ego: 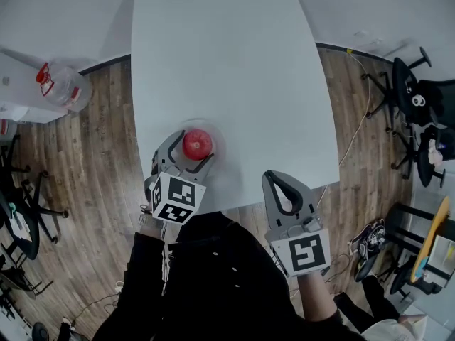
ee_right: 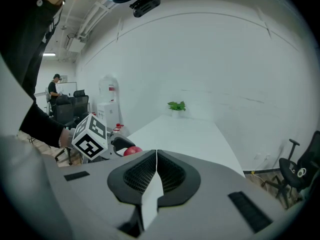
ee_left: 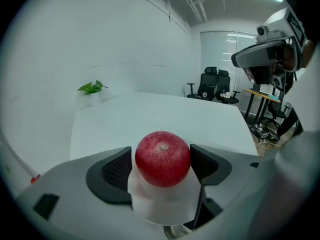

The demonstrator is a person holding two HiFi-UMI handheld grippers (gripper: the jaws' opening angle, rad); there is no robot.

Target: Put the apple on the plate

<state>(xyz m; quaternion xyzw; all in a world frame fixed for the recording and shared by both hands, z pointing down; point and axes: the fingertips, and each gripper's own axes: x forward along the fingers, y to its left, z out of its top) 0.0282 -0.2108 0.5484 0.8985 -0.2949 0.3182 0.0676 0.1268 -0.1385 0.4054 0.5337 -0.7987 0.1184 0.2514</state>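
A red apple (ego: 197, 144) rests on a pale plate (ego: 219, 142) near the front left of the white table (ego: 227, 62). My left gripper (ego: 193, 148) stands around the apple, one jaw on each side. In the left gripper view the apple (ee_left: 162, 158) fills the space between the pads; the right pad meets it and a thin white gap shows at the left pad (ee_left: 119, 171). My right gripper (ego: 274, 178) is at the table's front edge, to the right of the plate, shut with nothing in it (ee_right: 156, 156). From there the apple (ee_right: 131, 151) shows at the left.
A potted plant (ee_left: 91, 87) stands at the table's far end. Office chairs (ego: 412, 94) and bags crowd the wooden floor on the right. A water bottle (ego: 64, 85) lies by the left wall. The table edge runs just ahead of my right gripper.
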